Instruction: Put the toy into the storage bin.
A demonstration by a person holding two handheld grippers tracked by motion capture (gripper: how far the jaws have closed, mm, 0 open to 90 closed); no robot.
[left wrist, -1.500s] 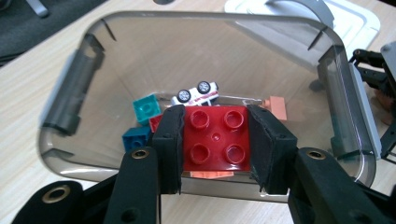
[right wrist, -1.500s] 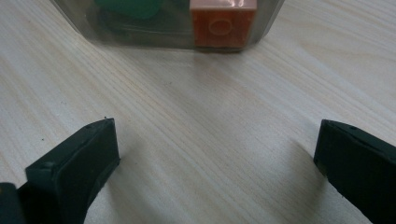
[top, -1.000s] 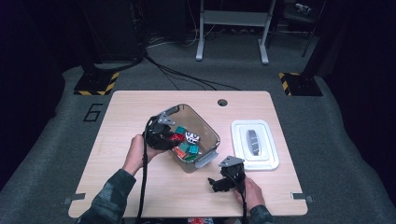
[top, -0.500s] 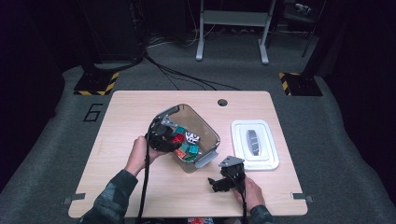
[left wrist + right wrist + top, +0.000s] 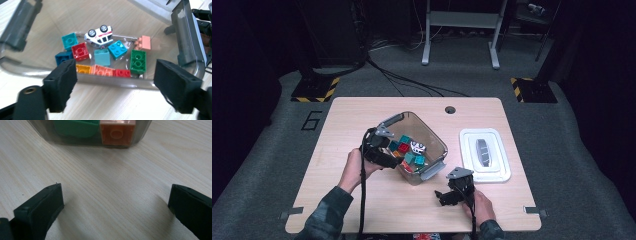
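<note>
Left gripper view: our left gripper (image 5: 113, 85), jaws just spread and empty, faces the bin (image 5: 185, 37) mid-worktop; right gripper (image 5: 115, 205) spread. We should descend squarely over one brick (image 5: 80, 51).

white lid (image 5: 485, 155) right of centre | table hole (image 5: 450, 109) far edge | striped floor plates (image 5: 314, 90)

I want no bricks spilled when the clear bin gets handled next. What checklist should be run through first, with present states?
1. Left hand-held gripper jaws have just been opening, nothing between them: ok.
2. Right hand-held gripper open over bare wooden table: ok.
3. Clear plastic bin resting flat: cannot tell.
4. White toy car upright: not ok, wheels up.
5. White rectangular lid clear of bin: ok.
</note>
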